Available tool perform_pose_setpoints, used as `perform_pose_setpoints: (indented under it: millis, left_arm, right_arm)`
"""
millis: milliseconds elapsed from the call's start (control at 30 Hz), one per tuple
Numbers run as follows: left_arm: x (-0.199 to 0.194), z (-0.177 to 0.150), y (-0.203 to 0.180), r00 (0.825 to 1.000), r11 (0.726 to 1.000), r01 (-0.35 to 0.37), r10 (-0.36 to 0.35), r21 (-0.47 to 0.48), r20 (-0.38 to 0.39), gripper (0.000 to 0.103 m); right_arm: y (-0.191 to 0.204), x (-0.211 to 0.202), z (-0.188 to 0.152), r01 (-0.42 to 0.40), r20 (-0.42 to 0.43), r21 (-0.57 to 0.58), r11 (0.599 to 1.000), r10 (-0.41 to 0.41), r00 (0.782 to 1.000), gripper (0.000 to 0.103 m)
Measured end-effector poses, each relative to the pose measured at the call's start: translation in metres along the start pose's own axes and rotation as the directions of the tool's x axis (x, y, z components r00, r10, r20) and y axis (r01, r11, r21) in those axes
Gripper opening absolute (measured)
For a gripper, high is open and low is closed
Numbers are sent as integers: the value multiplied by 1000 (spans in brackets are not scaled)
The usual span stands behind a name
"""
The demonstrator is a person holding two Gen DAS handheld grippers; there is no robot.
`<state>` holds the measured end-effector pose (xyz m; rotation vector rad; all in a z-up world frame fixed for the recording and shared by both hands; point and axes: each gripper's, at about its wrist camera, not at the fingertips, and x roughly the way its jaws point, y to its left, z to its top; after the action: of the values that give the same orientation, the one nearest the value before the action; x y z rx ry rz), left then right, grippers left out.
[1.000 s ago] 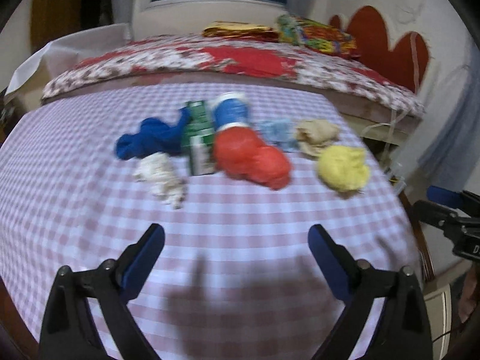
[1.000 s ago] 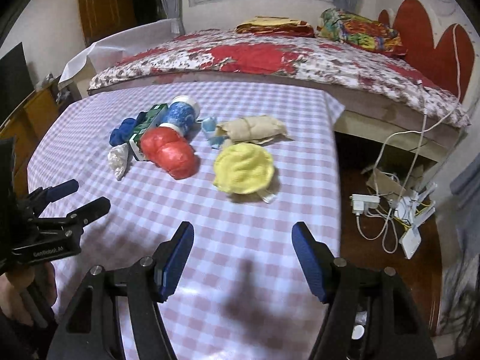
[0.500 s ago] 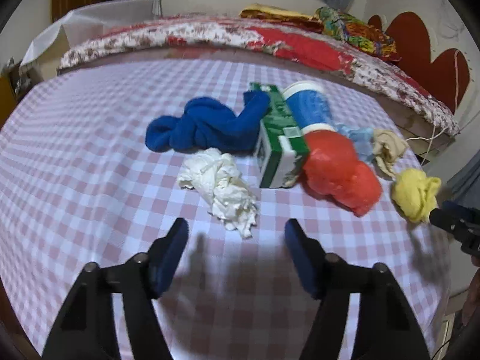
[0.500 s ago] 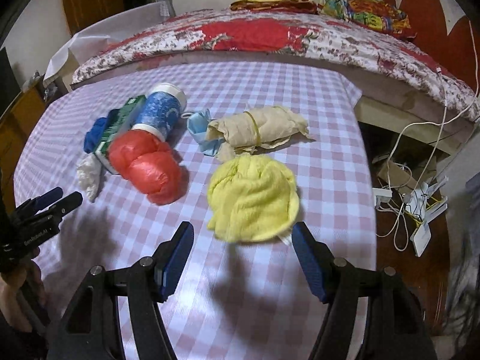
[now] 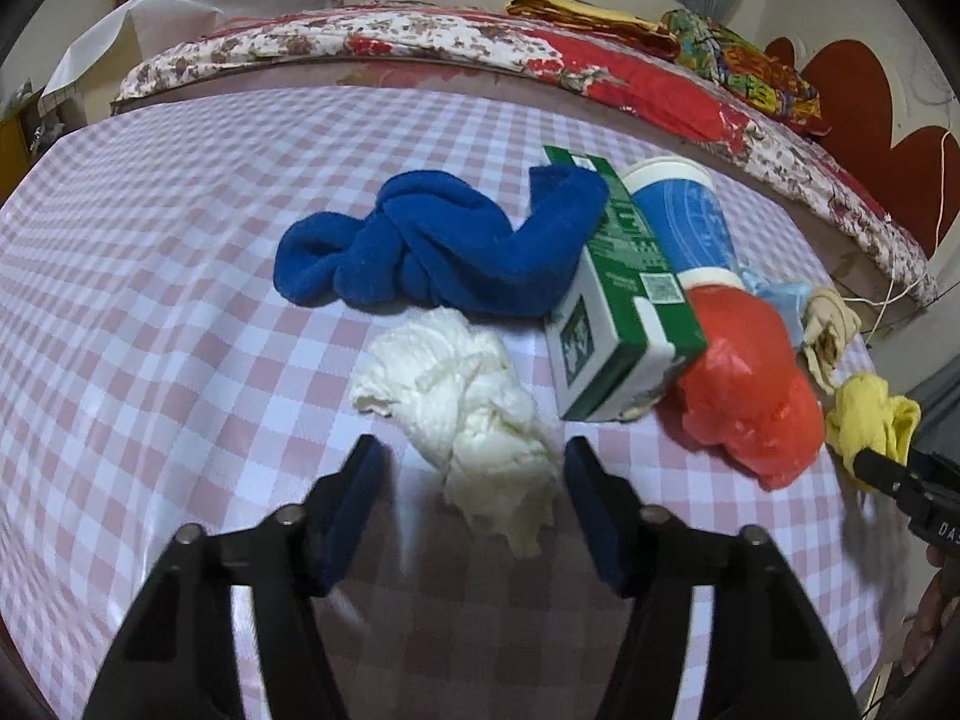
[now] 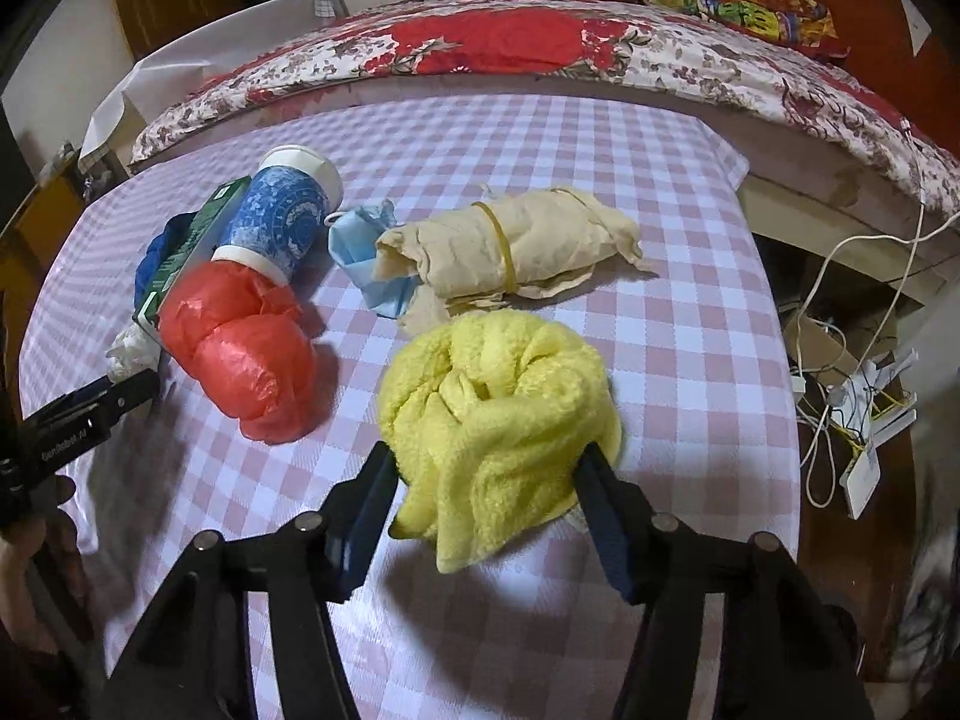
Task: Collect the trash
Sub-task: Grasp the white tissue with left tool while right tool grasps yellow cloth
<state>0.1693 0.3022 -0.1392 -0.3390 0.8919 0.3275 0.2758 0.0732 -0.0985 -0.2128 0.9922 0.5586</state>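
Nothing looked collected yet: every piece still lay on the checked table (image 5: pixel 150 360), and no bin was in view. Nearest, the left gripper (image 5: pixel 471 480) was closing around the white tissue (image 5: pixel 462 402), which sat between its jaws with a gap on each side, so no grip yet. The right gripper (image 6: pixel 486 474) was closing on the yellow cloth (image 6: pixel 498 402), its pads at the cloth's flanks; whether they were pressing I could not tell. Farther off in the right view, the red bag (image 6: pixel 246 348) lay at 10 o'clock, then the cup (image 6: pixel 282 216), carton (image 6: pixel 192 246), blue mask (image 6: pixel 366 246) and tan bundle (image 6: pixel 510 246) at 12. The blue towel (image 5: pixel 444 252) lay beyond the tissue. Open cloth spread at 9 o'clock of the left gripper; the table edge dropped away at 3 o'clock of the right one, cables (image 6: pixel 852 396) below, and the bed (image 6: pixel 480 54) closed the far side.
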Motion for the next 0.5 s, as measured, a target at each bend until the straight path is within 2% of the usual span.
perform_pose_setpoints:
  millis: [67, 133, 167, 233, 500]
  left_arm:
    - [1, 2, 1, 1000, 1000, 4, -4, 0, 1, 47]
    - [1, 4, 3, 1000, 1000, 13, -13, -7, -2, 36]
    - [0, 4, 5, 1000, 999, 29, -29, -17, 0, 34]
    - [-5, 1, 7, 999, 999, 44, -44, -25, 10, 31]
    - [-33, -14, -2, 997, 998, 62, -62, 0, 41, 29]
  right_arm:
    - [1, 1, 0, -2, 2, -5, 1000, 2, 1000, 56]
    - [0, 0, 0, -11, 5, -2, 1000, 11, 1000, 46]
    - [0, -2, -1, -17, 11, 2, 1000, 17, 1000, 44]
    - [-2, -6, -2, -28, 21, 11, 1000, 28, 999, 36]
    - [-12, -30, -15, -38, 58, 39, 999, 36, 998, 33]
